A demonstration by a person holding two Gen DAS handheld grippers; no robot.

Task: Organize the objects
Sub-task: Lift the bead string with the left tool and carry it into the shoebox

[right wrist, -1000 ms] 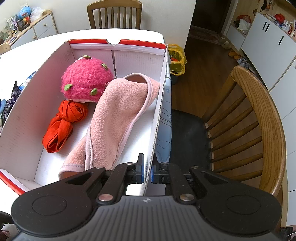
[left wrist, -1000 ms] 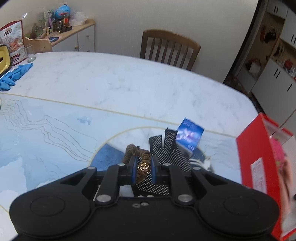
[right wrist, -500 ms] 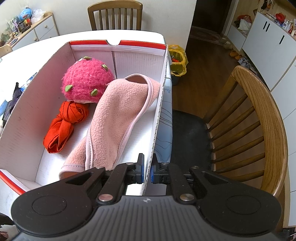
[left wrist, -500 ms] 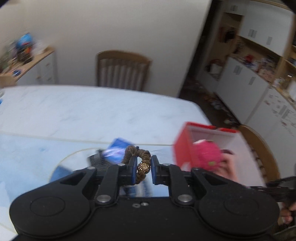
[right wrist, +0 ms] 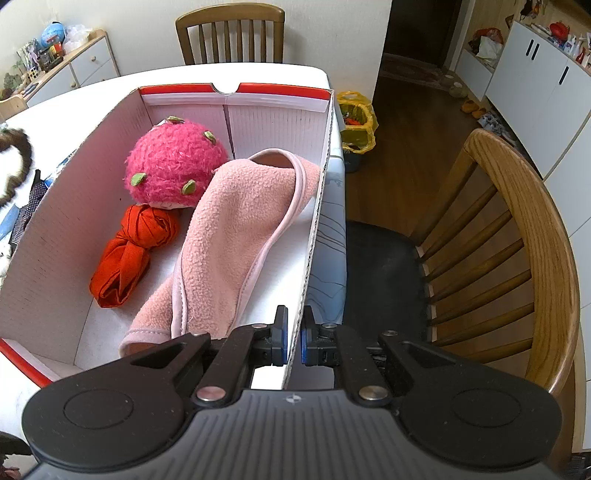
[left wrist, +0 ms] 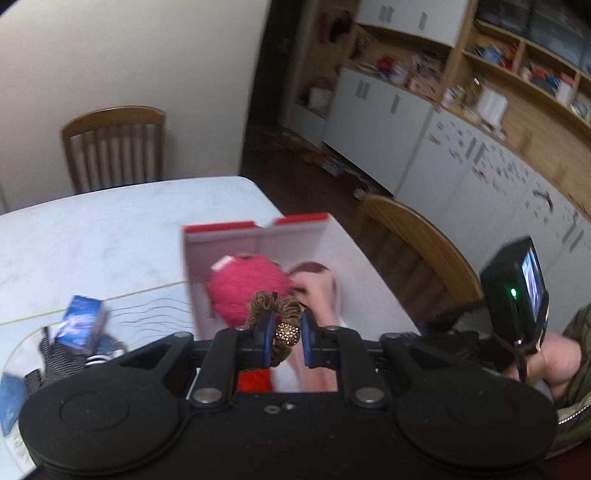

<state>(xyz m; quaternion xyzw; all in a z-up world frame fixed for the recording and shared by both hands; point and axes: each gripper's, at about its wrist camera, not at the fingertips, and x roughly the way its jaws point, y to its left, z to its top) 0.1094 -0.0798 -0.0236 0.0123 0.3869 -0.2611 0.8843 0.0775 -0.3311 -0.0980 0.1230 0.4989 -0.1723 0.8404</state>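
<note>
A white cardboard box (right wrist: 236,90) with a red rim stands at the table's right end. In it lie a pink fuzzy plush ball (right wrist: 173,162), a knotted red cloth (right wrist: 129,251) and a pink fleece cloth (right wrist: 236,229). My right gripper (right wrist: 293,339) is shut on the box's right wall (right wrist: 317,229), at its near end. My left gripper (left wrist: 285,328) is shut on a brown scrunchie (left wrist: 275,302) with a gold bead, in the air over the near part of the box (left wrist: 258,236). The scrunchie (right wrist: 14,162) also shows, blurred, at the left edge of the right wrist view.
A small blue carton (left wrist: 79,325) and black dotted fabric (left wrist: 55,358) lie on the table left of the box. One wooden chair (right wrist: 517,258) stands close on the right, another (right wrist: 229,33) at the far side. A yellow bag (right wrist: 356,122) sits on the floor.
My left gripper has swung right and upward with the scrunchie, from above the dotted fabric and blue carton to over the box. The right gripper has not moved.
</note>
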